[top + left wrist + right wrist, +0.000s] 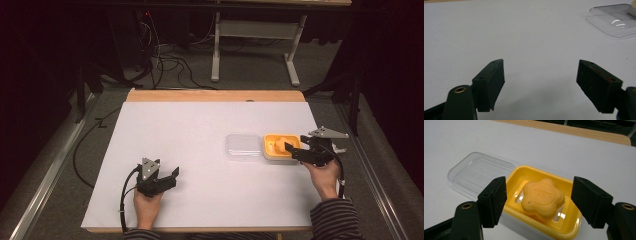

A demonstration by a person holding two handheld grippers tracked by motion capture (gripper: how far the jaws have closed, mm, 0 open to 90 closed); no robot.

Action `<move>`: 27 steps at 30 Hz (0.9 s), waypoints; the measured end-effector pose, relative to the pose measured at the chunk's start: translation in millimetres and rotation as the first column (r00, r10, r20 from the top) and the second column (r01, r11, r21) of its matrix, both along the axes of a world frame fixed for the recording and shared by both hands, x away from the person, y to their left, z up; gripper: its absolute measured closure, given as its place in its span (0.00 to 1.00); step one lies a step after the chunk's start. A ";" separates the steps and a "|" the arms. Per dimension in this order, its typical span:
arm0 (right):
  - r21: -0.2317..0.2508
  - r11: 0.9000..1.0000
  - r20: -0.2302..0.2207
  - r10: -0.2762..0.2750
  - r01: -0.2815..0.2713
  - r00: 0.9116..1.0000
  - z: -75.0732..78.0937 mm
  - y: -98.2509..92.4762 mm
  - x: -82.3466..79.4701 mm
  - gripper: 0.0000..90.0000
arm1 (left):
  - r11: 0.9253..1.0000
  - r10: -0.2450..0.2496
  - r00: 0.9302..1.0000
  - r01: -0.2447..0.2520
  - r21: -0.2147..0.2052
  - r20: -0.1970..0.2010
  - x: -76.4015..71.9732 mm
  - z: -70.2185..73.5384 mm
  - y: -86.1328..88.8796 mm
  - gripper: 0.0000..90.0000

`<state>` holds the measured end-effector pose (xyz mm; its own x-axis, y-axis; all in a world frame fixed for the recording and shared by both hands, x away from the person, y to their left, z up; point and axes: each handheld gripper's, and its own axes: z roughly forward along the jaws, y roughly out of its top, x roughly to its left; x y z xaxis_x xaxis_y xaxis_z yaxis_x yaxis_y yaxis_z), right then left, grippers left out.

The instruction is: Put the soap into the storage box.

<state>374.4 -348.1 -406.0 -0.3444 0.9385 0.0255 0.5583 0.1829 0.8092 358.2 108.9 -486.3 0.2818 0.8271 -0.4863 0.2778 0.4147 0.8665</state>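
Right gripper [537, 202], jaws apart, straddles my soap [542, 197] at frame centre; yellow dish [571, 225] runs lower right

Soap [542, 198]: matt, waxy orange w/ embossed stamp. Dish [570, 227]: glossy yellow plastic. Lid [477, 175]: clear, shiny plastic. Worktop [190, 150]: smooth matt white, bare wood strip at far edge. Fingers [492, 200]: matt black plastic, brass-look inserts.
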 end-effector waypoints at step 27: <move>0.118 0.993 0.063 0.005 -0.012 0.998 10.0 -10.0 -33.8 0.35 | 1.000 0.000 1.000 0.000 0.001 0.000 0.0 0.0 -0.1 0.26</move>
<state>340.6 -358.1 -396.0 -0.3568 0.9272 0.1140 0.5046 0.0886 0.8588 358.2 108.8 -486.3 0.2820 0.8275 -0.4855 0.2778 0.4139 0.8669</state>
